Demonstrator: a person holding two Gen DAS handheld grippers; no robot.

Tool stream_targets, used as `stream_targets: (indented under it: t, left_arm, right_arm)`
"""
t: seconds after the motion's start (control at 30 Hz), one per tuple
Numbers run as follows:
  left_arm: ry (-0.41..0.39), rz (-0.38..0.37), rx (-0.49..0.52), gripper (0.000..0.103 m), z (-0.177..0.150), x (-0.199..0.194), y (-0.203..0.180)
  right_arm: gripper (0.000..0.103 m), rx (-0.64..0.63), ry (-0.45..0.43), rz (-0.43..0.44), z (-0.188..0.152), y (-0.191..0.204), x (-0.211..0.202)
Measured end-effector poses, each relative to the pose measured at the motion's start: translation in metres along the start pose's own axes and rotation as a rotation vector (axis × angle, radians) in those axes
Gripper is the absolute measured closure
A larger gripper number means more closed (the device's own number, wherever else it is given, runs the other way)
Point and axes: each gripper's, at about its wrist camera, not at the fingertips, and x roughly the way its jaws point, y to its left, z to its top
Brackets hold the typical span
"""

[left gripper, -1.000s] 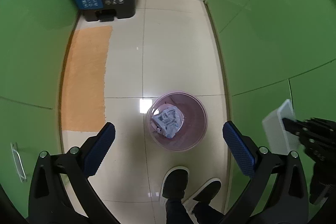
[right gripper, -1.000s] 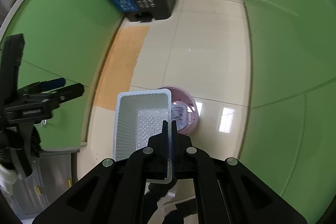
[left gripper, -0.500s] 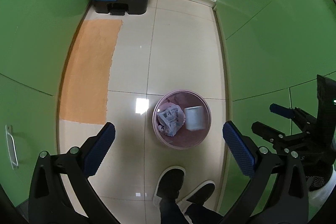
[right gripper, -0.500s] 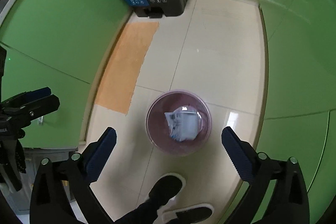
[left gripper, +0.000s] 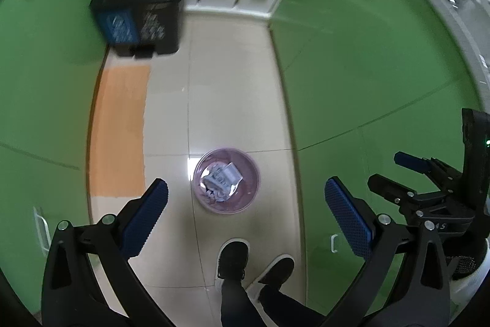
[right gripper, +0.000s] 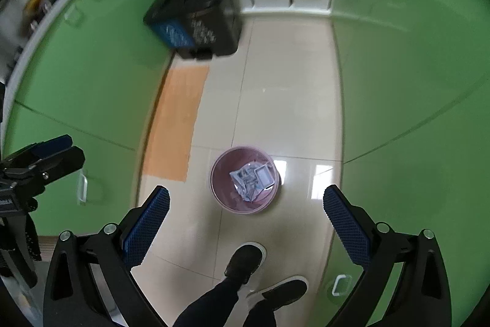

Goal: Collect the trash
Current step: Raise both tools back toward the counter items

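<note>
Trash lies inside the pink bin on the tiled floor: crumpled printed paper and a small white tray resting on top of it. Both grippers hang high above the bin, well apart from it. The left gripper has its jaws spread wide and empty (the right gripper too). Black shoes stand just below the bin, and an orange mat lies to its left.

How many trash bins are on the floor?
2: the round pink bin sits on the tiles before the person's shoes; the black pedal bin stands farther off under the shelf. Others may be hidden.
</note>
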Motion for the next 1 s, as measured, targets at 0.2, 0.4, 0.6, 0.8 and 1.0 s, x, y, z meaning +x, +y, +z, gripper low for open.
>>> stream_targets:
  t: [0.2,0.4,0.6,0.8,1.0]
  left_arm:
    - [-0.035,-0.044,0.105,0.003,0.022,-0.082,-0.058]
    - [-0.077,-0.101,0.23,0.003,0.04,-0.149,-0.118]
    - [-0.116,-0.194,0.404,0.003,0.045,-0.193,-0.191]
    - [-0.121,-0.293,0.58,0.003,0.043,-0.207,-0.271]
    - [-0.112,-0.369,0.702,0.003,0.034,-0.208,-0.341]
  right_arm:
    - [0.006,0.085,-0.105,-0.037,-0.005,-0.01,-0.113]
    - [0.006,0.18,-0.236,-0.096,-0.022,-0.023,-0.219]
    - [0.006,0.328,-0.371,-0.182,-0.061,-0.052,-0.304]
    - [0.006,0.492,-0.457,-0.288,-0.115,-0.092,-0.362]
    - [0.006,0.616,-0.507,-0.384,-0.159,-0.127,-0.4]
